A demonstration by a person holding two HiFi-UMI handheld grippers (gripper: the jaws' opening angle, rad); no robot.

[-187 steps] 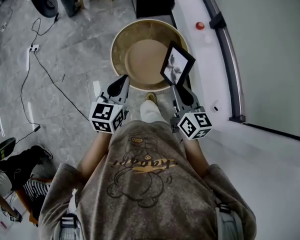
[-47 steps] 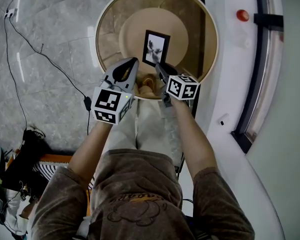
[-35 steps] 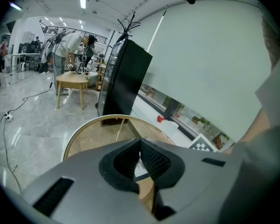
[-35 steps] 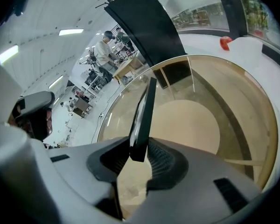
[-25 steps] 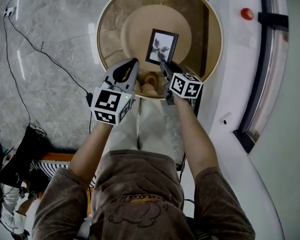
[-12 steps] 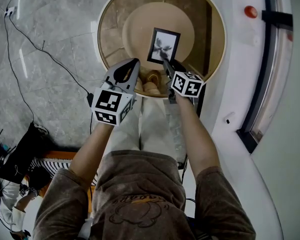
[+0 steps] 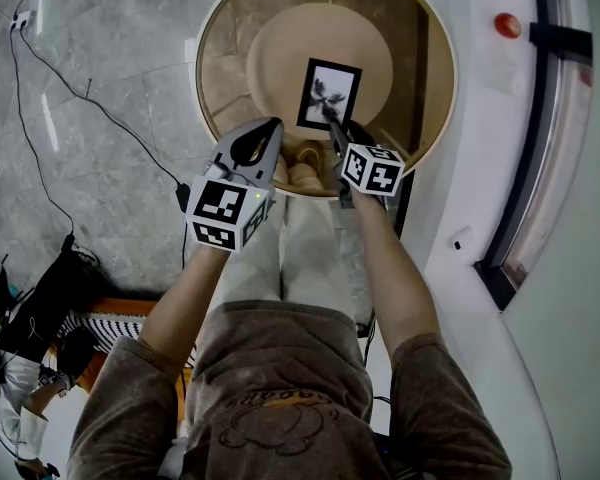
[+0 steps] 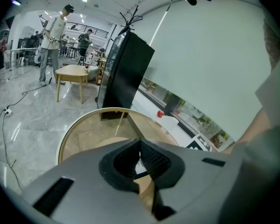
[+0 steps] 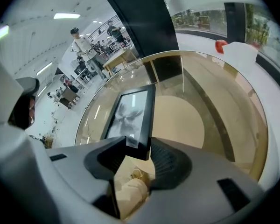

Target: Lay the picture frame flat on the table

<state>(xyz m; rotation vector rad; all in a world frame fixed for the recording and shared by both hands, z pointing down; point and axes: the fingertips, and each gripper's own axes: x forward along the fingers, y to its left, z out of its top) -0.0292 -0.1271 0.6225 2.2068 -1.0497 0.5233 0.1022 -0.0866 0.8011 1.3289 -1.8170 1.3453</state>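
The black picture frame (image 7: 329, 94) with a grey flower print lies flat on the round glass table (image 7: 205, 58), near its middle. My right gripper (image 7: 332, 120) is at the frame's near short edge. Its jaws are opening, and that edge of the frame (image 9: 130, 113) still sits between them in the right gripper view. My left gripper (image 7: 268, 126) hovers over the table's near rim, left of the frame, shut and holding nothing. In the left gripper view the gripper (image 8: 140, 141) has its tips together above the table (image 8: 84, 129).
A white ledge with a red object (image 7: 507, 24) runs along the table's right side by the window. A tall black panel (image 8: 126, 69) stands behind the table. A cable (image 7: 90, 108) crosses the grey floor at left. People (image 8: 53, 31) and a wooden table (image 8: 74, 71) are far off.
Earlier the right gripper held the frame tilted up at the table's right rim. Now the frame lies flat near the table's middle, and it has barely shifted over the last second.
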